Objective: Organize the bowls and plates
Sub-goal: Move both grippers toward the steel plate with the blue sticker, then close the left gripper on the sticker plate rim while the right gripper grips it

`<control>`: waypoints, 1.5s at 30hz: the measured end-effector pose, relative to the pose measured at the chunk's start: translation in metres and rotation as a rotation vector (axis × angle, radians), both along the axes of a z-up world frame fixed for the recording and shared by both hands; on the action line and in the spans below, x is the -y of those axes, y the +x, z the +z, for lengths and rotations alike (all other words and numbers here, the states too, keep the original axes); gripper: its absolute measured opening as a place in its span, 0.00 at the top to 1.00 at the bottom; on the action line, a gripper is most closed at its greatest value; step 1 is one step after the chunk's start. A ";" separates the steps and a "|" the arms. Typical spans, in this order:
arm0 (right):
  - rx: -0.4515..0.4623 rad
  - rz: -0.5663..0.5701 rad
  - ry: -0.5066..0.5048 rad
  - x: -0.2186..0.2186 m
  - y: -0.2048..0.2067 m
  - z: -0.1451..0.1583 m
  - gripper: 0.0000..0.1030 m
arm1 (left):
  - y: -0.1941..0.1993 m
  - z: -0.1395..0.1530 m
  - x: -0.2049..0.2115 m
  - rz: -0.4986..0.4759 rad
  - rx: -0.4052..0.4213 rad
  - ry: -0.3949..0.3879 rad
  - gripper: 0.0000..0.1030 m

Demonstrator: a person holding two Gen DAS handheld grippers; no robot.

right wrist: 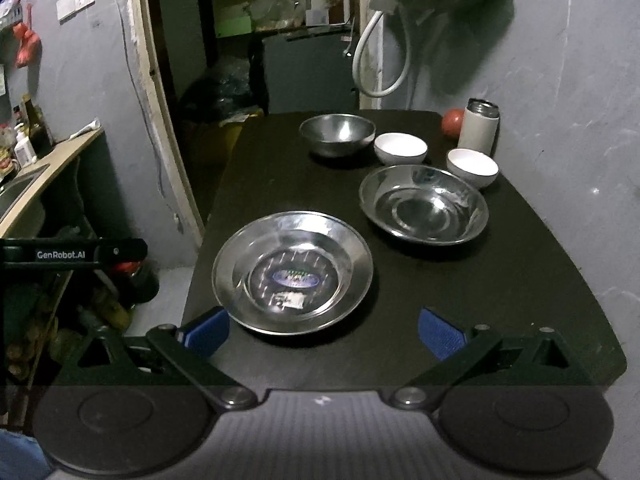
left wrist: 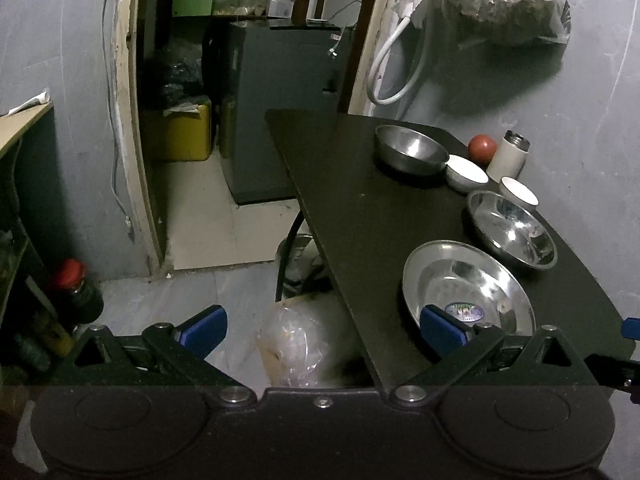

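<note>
The black table [right wrist: 500, 280] carries two steel plates [right wrist: 293, 272] [right wrist: 424, 204] (one has a sticker), a steel bowl [right wrist: 337, 134], two white bowls [right wrist: 401, 148] [right wrist: 473, 167], a flask [right wrist: 479, 125] and a red ball [right wrist: 453, 122] at the far right corner.

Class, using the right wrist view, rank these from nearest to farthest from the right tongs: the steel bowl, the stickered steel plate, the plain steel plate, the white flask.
1. Stickered steel plate, just ahead of the right tongs, left of centre.
2. Plain steel plate, farther back, to the right.
3. Steel bowl at centre back and white flask at back right: too close to call.
</note>
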State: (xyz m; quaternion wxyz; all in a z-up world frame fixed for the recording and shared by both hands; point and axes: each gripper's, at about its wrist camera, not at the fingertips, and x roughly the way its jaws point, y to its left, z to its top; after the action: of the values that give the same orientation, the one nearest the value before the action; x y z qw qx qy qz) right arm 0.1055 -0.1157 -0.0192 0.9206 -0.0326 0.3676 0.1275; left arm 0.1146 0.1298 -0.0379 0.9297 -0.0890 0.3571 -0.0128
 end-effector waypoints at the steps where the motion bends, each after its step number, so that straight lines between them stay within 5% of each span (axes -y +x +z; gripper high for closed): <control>1: -0.004 0.001 -0.003 -0.001 0.000 -0.001 0.00 | -0.001 0.000 0.000 0.000 -0.001 0.002 0.01; 16: -0.058 -0.076 -0.037 0.004 0.011 -0.018 0.00 | 0.020 -0.010 0.025 -0.139 -0.021 0.069 0.01; 34: -0.096 -0.157 0.027 0.002 0.048 -0.044 0.01 | 0.061 -0.031 0.045 -0.234 -0.081 -0.009 0.01; 38: -0.096 -0.184 0.060 0.003 0.057 -0.051 0.08 | 0.070 -0.031 0.049 -0.236 -0.082 -0.004 0.04; 45: -0.105 -0.211 0.114 0.007 0.068 -0.062 0.26 | 0.084 -0.032 0.057 -0.251 -0.103 -0.022 0.24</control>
State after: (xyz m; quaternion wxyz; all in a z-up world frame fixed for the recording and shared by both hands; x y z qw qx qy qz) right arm 0.1739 -0.1224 -0.0810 0.9087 0.0653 0.4090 0.0521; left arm 0.1987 0.0732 -0.0698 0.9001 -0.0545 0.4127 -0.1285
